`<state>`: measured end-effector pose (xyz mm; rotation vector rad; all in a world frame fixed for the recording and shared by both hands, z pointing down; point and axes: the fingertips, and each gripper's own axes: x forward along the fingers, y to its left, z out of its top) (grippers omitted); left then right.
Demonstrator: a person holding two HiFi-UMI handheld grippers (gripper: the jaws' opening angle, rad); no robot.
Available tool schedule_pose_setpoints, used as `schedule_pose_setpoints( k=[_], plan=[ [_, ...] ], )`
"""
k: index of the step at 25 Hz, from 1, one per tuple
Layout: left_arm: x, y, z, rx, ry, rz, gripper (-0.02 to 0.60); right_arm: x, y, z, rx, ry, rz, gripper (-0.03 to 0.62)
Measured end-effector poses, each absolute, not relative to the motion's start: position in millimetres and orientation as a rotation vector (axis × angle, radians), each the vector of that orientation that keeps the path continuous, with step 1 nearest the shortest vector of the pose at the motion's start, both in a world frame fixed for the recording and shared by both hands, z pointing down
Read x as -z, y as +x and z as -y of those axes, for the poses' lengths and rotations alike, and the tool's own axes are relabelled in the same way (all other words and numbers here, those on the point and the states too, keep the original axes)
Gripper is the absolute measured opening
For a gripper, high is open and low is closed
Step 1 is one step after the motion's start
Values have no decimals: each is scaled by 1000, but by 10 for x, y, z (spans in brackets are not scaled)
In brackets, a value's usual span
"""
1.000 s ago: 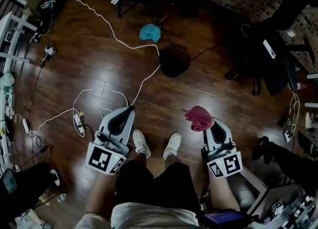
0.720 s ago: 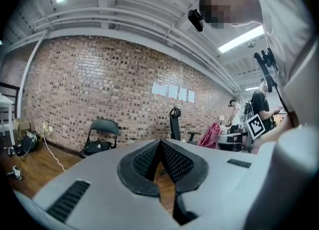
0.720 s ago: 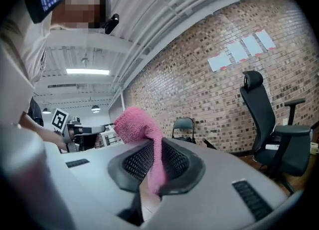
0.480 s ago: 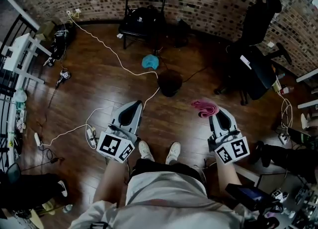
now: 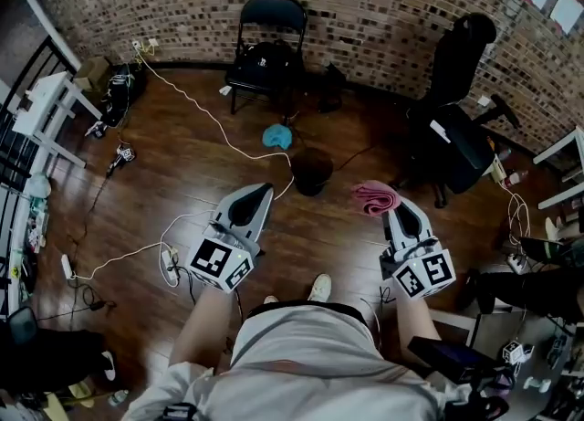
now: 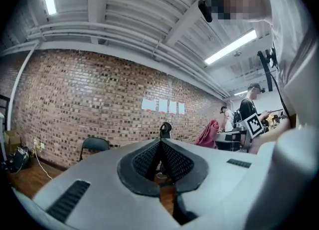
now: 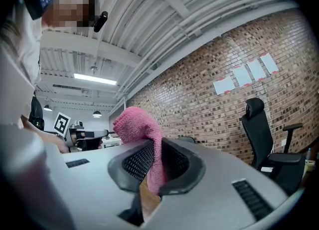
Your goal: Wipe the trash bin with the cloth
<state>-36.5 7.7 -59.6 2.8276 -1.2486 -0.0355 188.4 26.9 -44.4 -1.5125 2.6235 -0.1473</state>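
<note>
The trash bin, dark and round, stands on the wood floor ahead of me, between and beyond both grippers. My right gripper is shut on a pink cloth, which bunches up over its fingertips; in the right gripper view the cloth hangs pinched between the ribbed pads. The left gripper points toward the bin from the left, and its jaws are shut with nothing between them. In the left gripper view the pink cloth shows off to the right. Neither gripper touches the bin.
A blue cloth lies on the floor just behind the bin. A white cable runs across the floor to a power strip. A folding chair stands at the brick wall, an office chair to the right, shelving at the left.
The head view has tilted up, so more of the wall shows. Both grippers have risen and now point level. The pink cloth stays in the right gripper.
</note>
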Motion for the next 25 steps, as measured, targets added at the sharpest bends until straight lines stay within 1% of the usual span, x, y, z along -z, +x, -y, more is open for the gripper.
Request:
schedule_pose_setpoints(
  k=[7, 12, 16, 25],
  plan=[
    [653, -905, -474, 56, 2853, 1195, 9, 599, 1352, -750, 79, -1576, -2609, 37],
    [651, -1251, -638, 42, 2840, 1194, 9, 602, 1074, -968, 110, -1599, -2596, 38],
    [713, -1249, -742, 38, 2851, 1187, 9, 693, 1077, -1047, 95, -1599, -2595, 37],
    [849, -984, -831, 75, 2855, 1207, 9, 805, 1305, -1048, 47, -1587, -2623, 37]
  ],
)
